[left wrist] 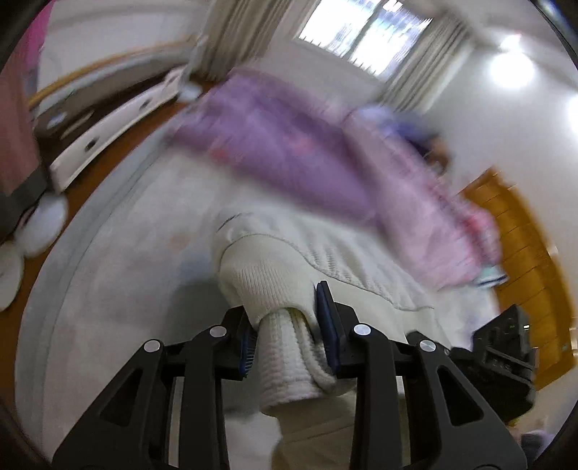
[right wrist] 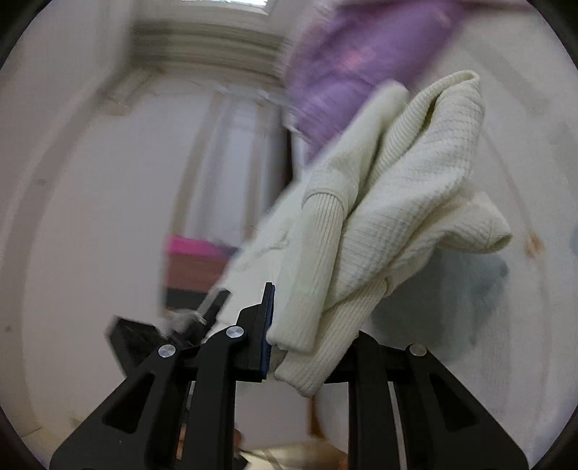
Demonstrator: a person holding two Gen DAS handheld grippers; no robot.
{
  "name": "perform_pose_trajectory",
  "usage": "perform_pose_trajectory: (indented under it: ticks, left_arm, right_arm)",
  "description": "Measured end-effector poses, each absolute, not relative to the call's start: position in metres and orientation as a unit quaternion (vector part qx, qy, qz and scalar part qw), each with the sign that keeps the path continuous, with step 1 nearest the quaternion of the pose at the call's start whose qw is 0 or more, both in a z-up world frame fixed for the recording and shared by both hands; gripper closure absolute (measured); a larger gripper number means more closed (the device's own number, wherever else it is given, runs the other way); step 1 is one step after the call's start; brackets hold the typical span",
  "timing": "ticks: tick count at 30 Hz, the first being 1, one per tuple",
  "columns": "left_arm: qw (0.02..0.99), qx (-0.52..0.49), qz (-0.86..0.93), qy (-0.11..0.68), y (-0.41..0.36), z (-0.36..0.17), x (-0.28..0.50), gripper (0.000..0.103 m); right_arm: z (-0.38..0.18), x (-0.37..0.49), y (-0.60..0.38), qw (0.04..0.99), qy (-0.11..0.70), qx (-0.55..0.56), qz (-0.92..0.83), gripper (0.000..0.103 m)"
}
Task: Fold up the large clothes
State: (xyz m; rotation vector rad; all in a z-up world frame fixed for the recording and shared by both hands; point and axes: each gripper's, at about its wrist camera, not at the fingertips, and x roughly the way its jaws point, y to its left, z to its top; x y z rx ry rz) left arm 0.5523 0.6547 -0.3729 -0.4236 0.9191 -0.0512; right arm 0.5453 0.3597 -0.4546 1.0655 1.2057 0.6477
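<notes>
A cream knit sweater point(left wrist: 267, 267) lies partly on the pale bed sheet point(left wrist: 126, 274). My left gripper point(left wrist: 287, 336) is shut on a ribbed hem or cuff of the sweater, which bunches between the blue pads. In the right wrist view my right gripper point(right wrist: 307, 340) is shut on another ribbed edge of the same cream sweater point(right wrist: 408, 202), which hangs lifted and folded over itself above the fingers. The right gripper's body shows at the lower right of the left wrist view point(left wrist: 505, 354). Both views are motion-blurred.
A purple quilt point(left wrist: 289, 144) lies across the far side of the bed; it also shows in the right wrist view point(right wrist: 346, 65). White drawers point(left wrist: 108, 126) and white slippers point(left wrist: 39, 224) stand on the wooden floor at left. A window with curtains point(left wrist: 365, 32) is behind.
</notes>
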Motion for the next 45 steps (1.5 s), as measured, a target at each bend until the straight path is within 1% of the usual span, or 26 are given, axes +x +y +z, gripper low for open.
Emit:
perform_pose_trajectory:
  ticks: [2,3,5,8,11,12,14,15,16,17,19,20,21,25,27,30,32,39,45]
  left_arm:
    - [0.849,-0.202,0.002,0.489,0.666,-0.43,0.541,0.074]
    - [0.84,-0.209,0.013,0.501,0.669,-0.449,0.534,0.074]
    - [0.82,-0.227,0.034,0.525,0.677,-0.484,0.515,0.074]
    - [0.81,-0.248,0.049,0.53,0.69,-0.506,0.492,0.074]
    - [0.804,-0.253,0.06,0.535,0.691,-0.521,0.484,0.074]
    - [0.804,-0.249,0.066,0.537,0.691,-0.525,0.484,0.073]
    - [0.799,-0.236,0.083,0.547,0.687,-0.529,0.485,0.071]
    - [0.797,-0.231,0.093,0.55,0.686,-0.533,0.487,0.065]
    - [0.79,-0.222,0.11,0.561,0.684,-0.536,0.487,0.061]
    - [0.782,-0.216,0.119,0.572,0.681,-0.539,0.491,0.06]
    - [0.769,-0.193,0.14,0.594,0.673,-0.541,0.494,0.037]
    - [0.764,-0.183,0.151,0.6,0.672,-0.538,0.492,0.033]
    - [0.762,-0.184,0.155,0.601,0.673,-0.536,0.487,0.028]
    - [0.768,-0.194,0.154,0.591,0.666,-0.512,0.48,0.027]
    - [0.78,-0.189,0.15,0.578,0.655,-0.493,0.478,0.027]
    - [0.797,-0.181,0.134,0.561,0.636,-0.464,0.485,0.027]
    - [0.806,-0.17,0.124,0.553,0.621,-0.45,0.491,0.027]
    - [0.836,-0.155,0.1,0.517,0.575,-0.395,0.5,0.027]
    - [0.857,-0.136,0.099,0.488,0.524,-0.347,0.492,0.027]
  right_arm:
    - [-0.5,0.536,0.37,0.628,0.579,0.45,0.261,0.086]
    - [-0.53,0.528,0.379,0.609,0.613,0.441,0.243,0.086]
    - [-0.558,0.518,0.388,0.6,0.641,0.421,0.229,0.086]
    - [-0.575,0.512,0.393,0.589,0.662,0.409,0.218,0.086]
    - [-0.585,0.524,0.405,0.587,0.678,0.39,0.208,0.085]
    - [-0.59,0.522,0.405,0.584,0.686,0.385,0.201,0.081]
    - [-0.593,0.524,0.406,0.58,0.699,0.377,0.182,0.078]
    - [-0.591,0.525,0.407,0.584,0.702,0.368,0.174,0.073]
    - [-0.587,0.522,0.409,0.586,0.704,0.362,0.171,0.072]
    - [-0.585,0.523,0.416,0.589,0.708,0.351,0.167,0.069]
    - [-0.579,0.523,0.419,0.597,0.716,0.327,0.155,0.06]
    - [-0.576,0.525,0.419,0.603,0.717,0.316,0.147,0.051]
    - [-0.571,0.527,0.419,0.615,0.714,0.304,0.142,0.046]
    - [-0.55,0.532,0.413,0.642,0.7,0.274,0.15,0.046]
    - [-0.537,0.535,0.403,0.657,0.688,0.269,0.15,0.044]
    - [-0.508,0.539,0.394,0.684,0.665,0.253,0.162,0.042]
    - [-0.492,0.524,0.388,0.696,0.651,0.249,0.173,0.042]
    - [-0.426,0.522,0.367,0.742,0.592,0.235,0.209,0.042]
    - [-0.375,0.505,0.321,0.767,0.552,0.238,0.226,0.042]
